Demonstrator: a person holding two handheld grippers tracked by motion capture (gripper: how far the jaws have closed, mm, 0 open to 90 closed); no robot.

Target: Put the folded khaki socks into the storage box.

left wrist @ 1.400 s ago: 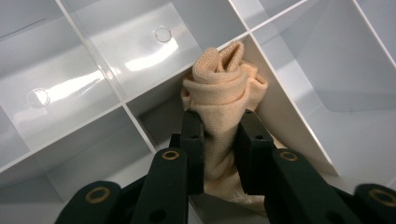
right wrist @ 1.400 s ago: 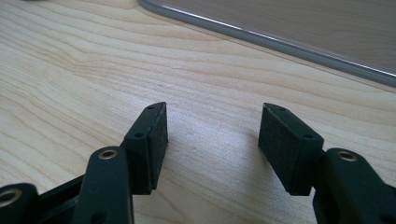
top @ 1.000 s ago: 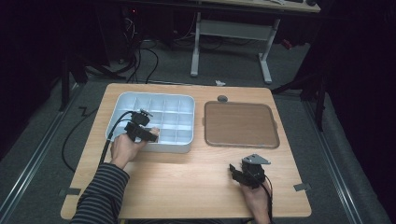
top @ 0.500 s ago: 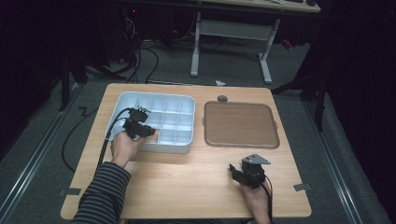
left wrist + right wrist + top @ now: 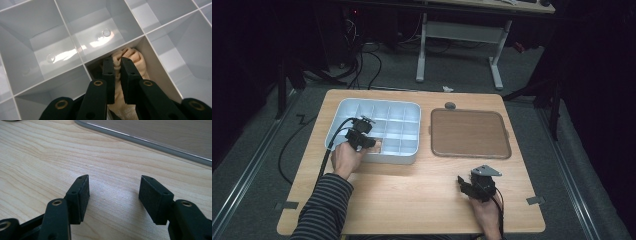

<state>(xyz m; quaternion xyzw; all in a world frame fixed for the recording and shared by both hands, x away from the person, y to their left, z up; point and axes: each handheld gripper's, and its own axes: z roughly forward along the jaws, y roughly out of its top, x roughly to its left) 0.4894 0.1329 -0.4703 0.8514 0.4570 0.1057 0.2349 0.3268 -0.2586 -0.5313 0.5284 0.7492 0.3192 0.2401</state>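
Observation:
A white divided tray (image 5: 410, 157) sits at the table's left. In one front compartment lies a bundled beige cloth (image 5: 133, 57), seen as a small beige patch (image 5: 377, 146) in the high view. My left gripper (image 5: 371, 143) reaches down into that compartment. Its jaws have just been closing, and in the left gripper view the left gripper (image 5: 118, 61) pinches a fold of the cloth between its pads. My right gripper (image 5: 463, 183) rests low on the table's front right. In the right gripper view the right gripper (image 5: 113, 186) stands open over bare wood.
A brown tray (image 5: 469, 132) with a grey rim lies right of the white tray; its edge (image 5: 140, 138) runs just ahead of the right gripper. A small grey disc (image 5: 450, 105) sits at the table's far edge. The other tray compartments (image 5: 97, 32) hold nothing.
The left gripper's jaws have drawn together over the front compartment while the hand barely shifted. The right hand and gripper have stayed still.

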